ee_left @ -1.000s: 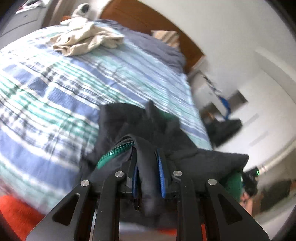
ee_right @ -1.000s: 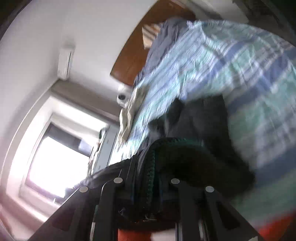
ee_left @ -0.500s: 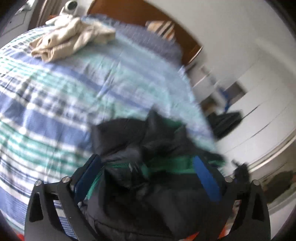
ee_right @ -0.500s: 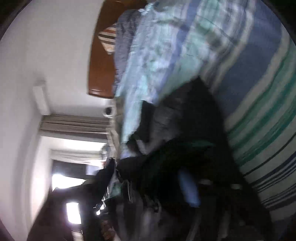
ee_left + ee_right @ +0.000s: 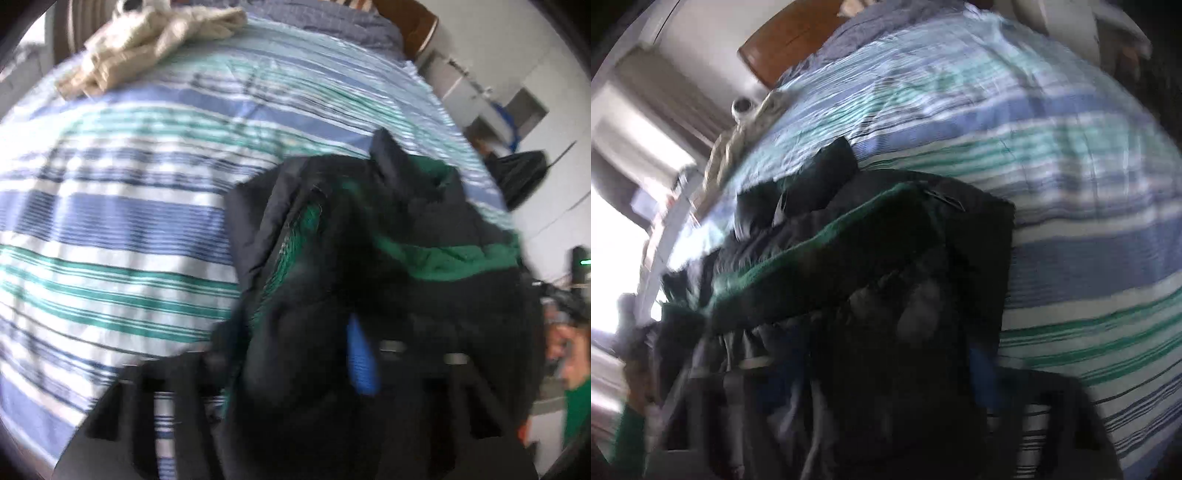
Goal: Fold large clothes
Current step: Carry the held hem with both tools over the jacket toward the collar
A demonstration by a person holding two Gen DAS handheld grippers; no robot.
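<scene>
Both of your grippers are half buried in the dark jacket (image 5: 369, 258), and blur smears nearly everything close to the lenses. Your left gripper (image 5: 295, 369) shows one blue pad (image 5: 360, 365) and little else; black cloth covers the space between the fingers, the jaws are closing with jacket fabric between them, and you cannot tell from this view whether the pads already press on it. Your right gripper (image 5: 882, 376) is darker still: its frame is a grey smear, a faint blue pad (image 5: 979, 365) shows at the right, its jaws are closing too with the jacket (image 5: 886, 258) bunched between them, and its grip is equally unclear.

Just beyond the fingers, the jacket lies crumpled on the bed, green lining and a zipper edge showing among the folds, one corner poking up.

Under it spreads a bedspread (image 5: 110, 221) striped in blue, teal and white. Well beyond, near the far edge, lies a heap of beige clothes (image 5: 147, 44). Past that come a grey-blue cover, a brown wooden headboard (image 5: 790, 40), white walls, and a bright curtained window (image 5: 613, 240) at the left of the right view. A person in green is cut off at the left view's right edge.
</scene>
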